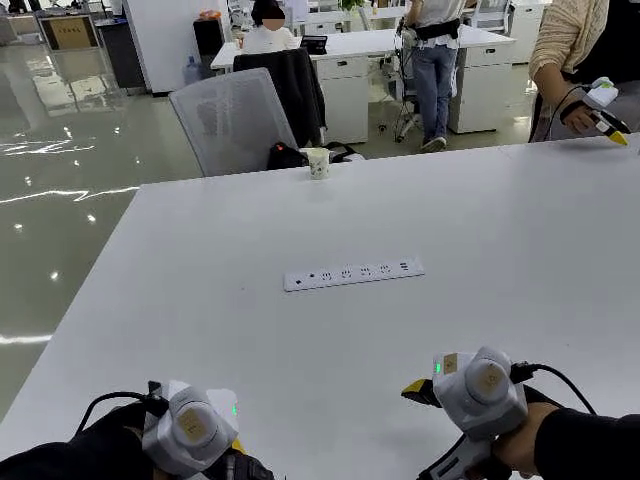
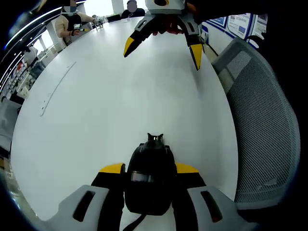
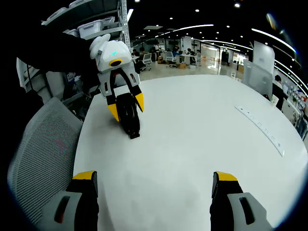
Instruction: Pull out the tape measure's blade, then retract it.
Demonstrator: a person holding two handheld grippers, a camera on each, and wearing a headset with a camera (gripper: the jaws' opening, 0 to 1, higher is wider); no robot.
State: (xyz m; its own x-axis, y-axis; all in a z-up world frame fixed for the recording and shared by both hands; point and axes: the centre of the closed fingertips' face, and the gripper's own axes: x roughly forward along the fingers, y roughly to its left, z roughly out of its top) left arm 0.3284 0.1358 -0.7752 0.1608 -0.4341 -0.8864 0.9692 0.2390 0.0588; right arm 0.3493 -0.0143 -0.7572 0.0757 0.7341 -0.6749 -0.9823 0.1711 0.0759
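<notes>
- Work low over the white table (image 1: 420,210) that stretches ahead of both grippers, giving the blade room to run flat.
- Brace the left gripper (image 2: 149,168): clamped on the black tape measure (image 2: 150,188), case wedged between its jaws, nose pointing forward.
- Bring the right gripper (image 3: 155,176), jaws spread wide and empty, straight toward the case facing it.
- Pinch only the small tab (image 2: 155,138) at the case's front, likely the blade's end, then draw away in line; sideways pull probably kinks it.
</notes>
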